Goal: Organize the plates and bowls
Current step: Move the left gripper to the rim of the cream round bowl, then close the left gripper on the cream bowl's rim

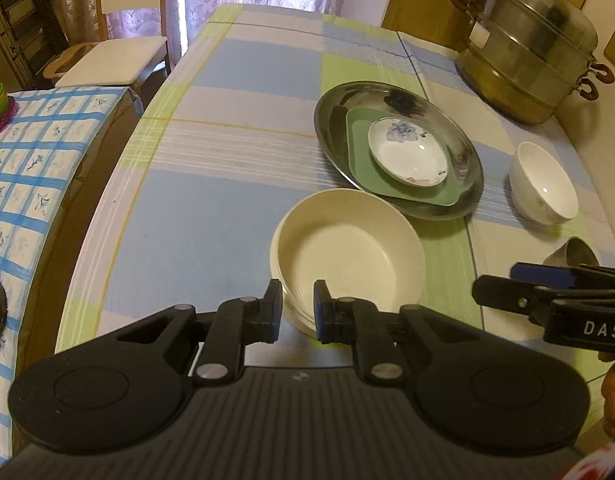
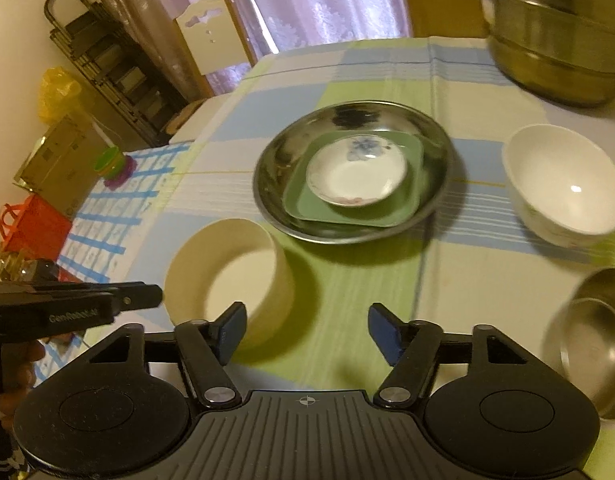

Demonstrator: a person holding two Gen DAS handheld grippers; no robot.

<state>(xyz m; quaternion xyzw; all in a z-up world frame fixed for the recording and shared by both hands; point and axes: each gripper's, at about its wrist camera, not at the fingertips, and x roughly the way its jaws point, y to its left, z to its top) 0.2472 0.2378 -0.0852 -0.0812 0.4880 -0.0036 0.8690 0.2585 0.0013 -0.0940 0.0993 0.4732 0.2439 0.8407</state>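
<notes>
Presently the left hand-held gripper point(image 1: 298, 306) pinches the near rim of the cream bowl point(image 1: 347, 248), one pad inside and one outside, just beside the steel plate point(image 1: 335, 120) on the worktop point(image 1: 211, 184). The right hand-held gripper point(image 2: 307, 332) hangs spread and empty. Good practice: keep the bowl level, lift clear, and gather it with the white bowl point(image 1: 545, 184).

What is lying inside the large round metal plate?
The metal plate holds a green square plate, and a small white flowered dish sits on that. The surfaces covered beneath them cannot be seen.
</notes>
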